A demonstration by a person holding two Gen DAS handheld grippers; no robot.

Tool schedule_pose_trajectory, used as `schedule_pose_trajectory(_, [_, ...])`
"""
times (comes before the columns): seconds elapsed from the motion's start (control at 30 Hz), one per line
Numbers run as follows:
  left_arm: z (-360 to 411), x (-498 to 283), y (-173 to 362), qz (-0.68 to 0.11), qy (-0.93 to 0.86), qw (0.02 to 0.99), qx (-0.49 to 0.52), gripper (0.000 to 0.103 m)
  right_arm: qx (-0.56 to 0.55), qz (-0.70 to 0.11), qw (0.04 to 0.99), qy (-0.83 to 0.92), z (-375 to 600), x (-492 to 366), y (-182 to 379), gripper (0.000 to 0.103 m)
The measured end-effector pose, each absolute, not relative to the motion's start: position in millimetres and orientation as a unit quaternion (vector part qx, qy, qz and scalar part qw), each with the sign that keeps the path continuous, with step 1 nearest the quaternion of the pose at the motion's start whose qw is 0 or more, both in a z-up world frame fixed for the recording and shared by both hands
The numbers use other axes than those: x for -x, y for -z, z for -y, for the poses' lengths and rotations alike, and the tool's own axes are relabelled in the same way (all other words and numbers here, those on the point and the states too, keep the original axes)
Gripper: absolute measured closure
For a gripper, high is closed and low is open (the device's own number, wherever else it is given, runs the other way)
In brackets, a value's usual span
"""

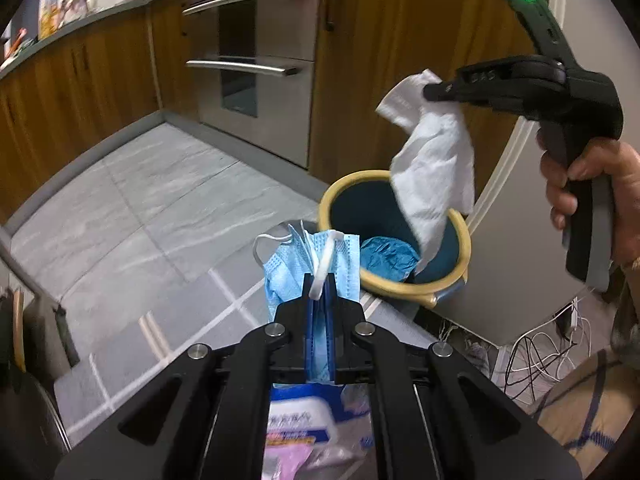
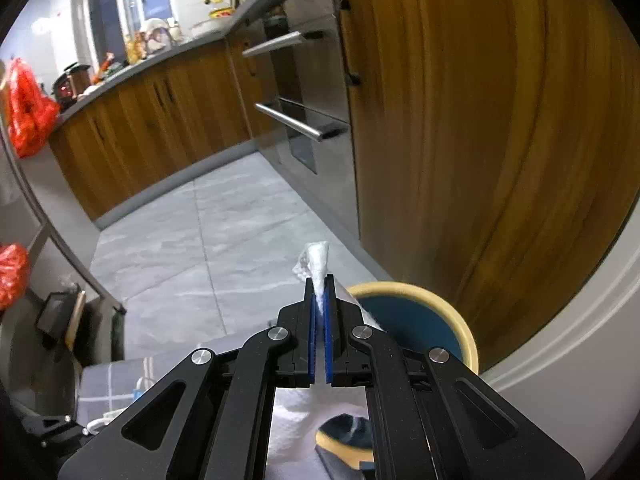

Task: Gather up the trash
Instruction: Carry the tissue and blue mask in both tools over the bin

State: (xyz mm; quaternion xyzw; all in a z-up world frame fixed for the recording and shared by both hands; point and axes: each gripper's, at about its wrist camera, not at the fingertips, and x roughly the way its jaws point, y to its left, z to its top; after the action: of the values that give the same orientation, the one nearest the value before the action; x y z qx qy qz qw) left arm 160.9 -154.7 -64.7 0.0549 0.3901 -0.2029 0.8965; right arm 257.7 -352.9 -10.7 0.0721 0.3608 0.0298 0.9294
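Note:
My left gripper (image 1: pixel 319 286) is shut on a light blue face mask (image 1: pixel 294 268), whose white ear loop drapes over the pads. Just beyond it stands a dark blue bin with a cream rim (image 1: pixel 404 286), with crumpled blue trash (image 1: pixel 390 258) inside. In the left wrist view my right gripper (image 1: pixel 430 91), held by a hand (image 1: pixel 588 184), is shut on a white paper towel (image 1: pixel 434 164) that hangs down into the bin's mouth. In the right wrist view the right gripper (image 2: pixel 319 280) pinches the paper towel (image 2: pixel 316 258) above the bin (image 2: pixel 436 300).
Wooden cabinets (image 1: pixel 400 40) and a steel oven with bar handles (image 1: pixel 256 64) stand behind the bin. Grey tiled floor (image 1: pixel 120 208) spreads to the left. A wipes packet (image 1: pixel 304 424) lies below my left gripper. Tangled cables (image 1: pixel 540 352) lie at the right. Red bags (image 2: pixel 24 112) hang at the left.

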Motion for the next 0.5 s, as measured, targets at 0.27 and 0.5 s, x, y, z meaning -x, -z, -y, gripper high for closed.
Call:
schedule_pose_trajectory(0.27, [200.4,-190.7,69.5,-0.39,0.231,0.888,-0.074,0.098,-0.048,-0.353,0.934,0.0,365.8,-270.6,17.7,0.099])
schedule_pose_trajectory(0.5, [221.4,-206.8,91.7,-0.407,0.241,0.876,-0.087,0.098,-0.021,-0.332,0.943,0.014,375.1,-279.5,18.8,0.099])
